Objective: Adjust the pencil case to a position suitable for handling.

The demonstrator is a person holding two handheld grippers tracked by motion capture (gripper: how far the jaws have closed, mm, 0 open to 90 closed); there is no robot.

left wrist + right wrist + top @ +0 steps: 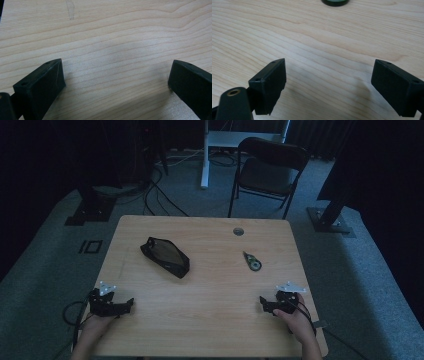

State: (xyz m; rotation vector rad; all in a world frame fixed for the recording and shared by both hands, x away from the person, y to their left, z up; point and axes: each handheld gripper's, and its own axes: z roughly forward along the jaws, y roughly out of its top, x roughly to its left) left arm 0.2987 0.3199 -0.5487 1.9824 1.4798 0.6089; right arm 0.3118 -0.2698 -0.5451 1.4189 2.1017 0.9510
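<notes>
We are holding both grippers low at the near edge of the table (210,320), one by each near corner. Our left gripper (131,303) is resting just inside the near left corner, its jaws pointing toward the middle of the table. In the left gripper view the left gripper (116,80) is showing its two black jaws standing wide apart, with nothing but bare wood grain between them. Our left hand (95,326) is gripping it from behind, and a cable is trailing off the near left edge.

Our right gripper (262,302) is sitting near the near right corner, its jaws pointing inward toward the left gripper, well apart from it. In the right gripper view the right gripper (329,75) is likewise keeping its jaws spread wide, clamping nothing, with bare wood between them. Our right hand (295,317) is wrapping around its body.

Farther out, toward the right edge and about midway up the table, a small tape dispenser (252,261) is lying flat, its round green-and-dark wheel end nearest to us; that round end is peeking in at the top edge of the right gripper view (335,2). It is the thing nearest the right gripper, yet clear of it.

Left of centre, a black pouch (165,256) is lying on its side, slanting from far left to near right, well apart from the tape dispenser.

Near the far edge, a round cable hole (238,231) is sitting in the tabletop. Beyond the table, a black folding chair (270,170) is standing on the grey carpet.
</notes>
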